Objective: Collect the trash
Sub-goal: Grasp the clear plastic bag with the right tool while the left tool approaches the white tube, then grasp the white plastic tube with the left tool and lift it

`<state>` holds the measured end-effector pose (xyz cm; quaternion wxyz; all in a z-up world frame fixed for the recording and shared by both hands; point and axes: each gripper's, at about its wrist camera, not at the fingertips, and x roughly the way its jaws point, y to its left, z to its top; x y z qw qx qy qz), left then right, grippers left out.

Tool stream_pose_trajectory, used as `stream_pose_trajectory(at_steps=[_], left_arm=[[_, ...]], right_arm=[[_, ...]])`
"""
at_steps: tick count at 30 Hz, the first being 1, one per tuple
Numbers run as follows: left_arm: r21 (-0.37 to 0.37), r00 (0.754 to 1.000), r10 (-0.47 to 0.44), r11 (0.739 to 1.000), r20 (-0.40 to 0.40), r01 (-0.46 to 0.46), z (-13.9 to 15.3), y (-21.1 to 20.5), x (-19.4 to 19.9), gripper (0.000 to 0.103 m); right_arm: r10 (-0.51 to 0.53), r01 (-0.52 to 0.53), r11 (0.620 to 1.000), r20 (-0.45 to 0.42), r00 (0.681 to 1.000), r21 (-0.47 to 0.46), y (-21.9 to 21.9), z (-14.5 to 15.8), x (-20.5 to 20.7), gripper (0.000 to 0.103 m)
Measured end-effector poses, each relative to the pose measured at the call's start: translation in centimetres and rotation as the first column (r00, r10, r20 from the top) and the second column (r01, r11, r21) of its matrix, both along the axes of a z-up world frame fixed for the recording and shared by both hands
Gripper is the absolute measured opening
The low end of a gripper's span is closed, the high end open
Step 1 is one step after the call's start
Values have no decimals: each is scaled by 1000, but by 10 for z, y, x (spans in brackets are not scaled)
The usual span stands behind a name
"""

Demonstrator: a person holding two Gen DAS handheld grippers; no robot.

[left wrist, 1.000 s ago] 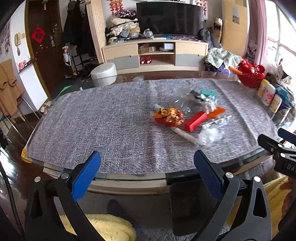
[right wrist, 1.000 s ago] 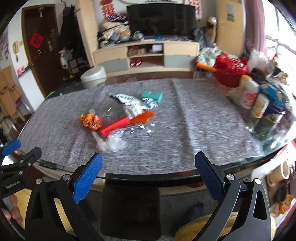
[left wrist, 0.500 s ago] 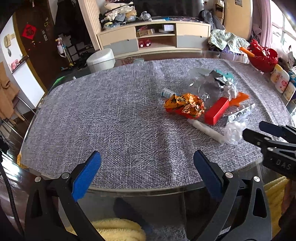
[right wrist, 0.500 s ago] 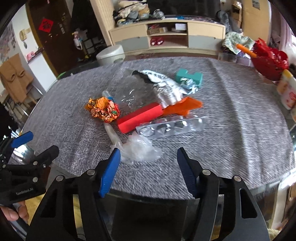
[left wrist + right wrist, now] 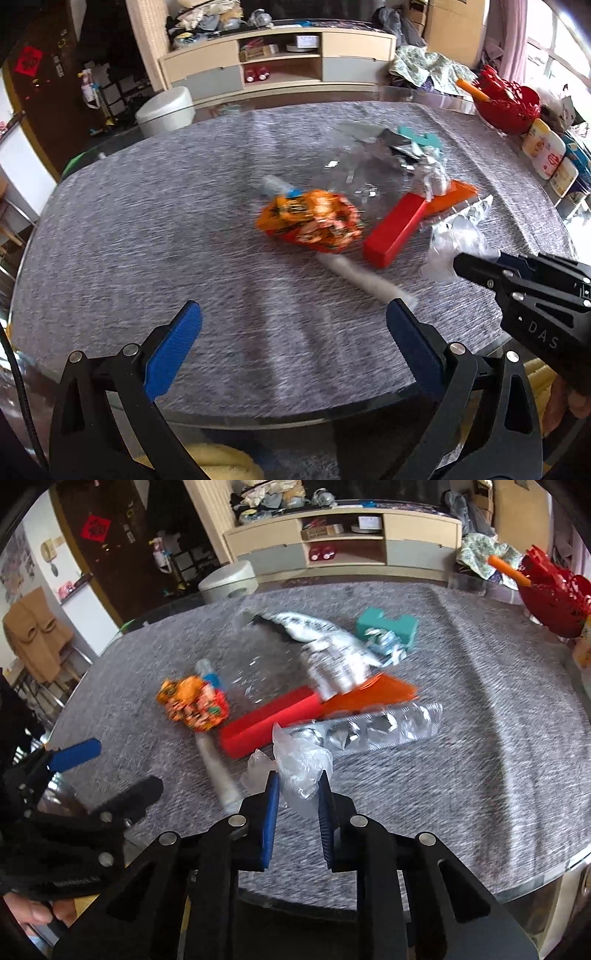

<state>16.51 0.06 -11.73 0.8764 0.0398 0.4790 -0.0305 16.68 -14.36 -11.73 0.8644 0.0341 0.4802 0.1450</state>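
Observation:
Trash lies in a pile on the grey tablecloth: an orange snack wrapper, a red box, an orange card, a clear blister tray, a white tube, silver foil, a teal box. My right gripper has its blue pads narrowed around a crumpled clear plastic wrap at the pile's near edge; it also shows in the left wrist view. My left gripper is open and empty over the cloth, just short of the tube.
A red basket and several jars stand at the table's right edge. A white stool, a TV cabinet and a dark door lie beyond the table. The glass table rim runs below my left gripper.
Both grippers have moved forward over the table toward the pile. The right gripper's jaws have narrowed from wide open to pinching the clear plastic wrap.

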Motion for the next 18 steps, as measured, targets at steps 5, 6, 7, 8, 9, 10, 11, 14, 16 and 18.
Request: stream_pose_trajectory(at_steps=[5,6,7,8,9,10,11,14,16,18], left_arm=[[-16,999,-20,1000,-31,20,-13,-20,14,91],[-20,999,-20,1000,-36,19,-14,-22,16,90],[-30,999,-20,999,-44,19,-17,-25,19,90],[-35,999,-21,999,-47,19,-19,-27,21,90],[-37,999,-21,999,-50,19,-21,-30,23,90],[-34,998,-21,999,-53,19,-23,-34,25,87],[-31,998,-22,999,-56,20,-26,-38,27,86],[-21,997,-28,999,-76,26,-36,-43,29,79],[-30,997,-31,999,-66,29,-38,-42,26,77],[-34,997,-38,999,-62,36,-37,-41,24,73]], right_arm=[[-12,12,1000,1,1000,1,-13,-1,4,21],[-12,12,1000,-1,1000,5,-15,-2,5,21],[-10,10,1000,-3,1000,9,-17,-2,6,21],[-6,6,1000,-5,1000,14,-18,-3,7,21],[-4,4,1000,-5,1000,17,-19,-4,7,21],[-2,2,1000,-4,1000,24,-20,-4,7,21],[-1,2,1000,-4,1000,29,-21,-4,7,21],[-3,4,999,-8,1000,43,-24,-6,7,21],[-4,5,999,-11,1000,42,-27,-8,8,21],[-8,9,999,-15,1000,43,-30,-10,6,21]])
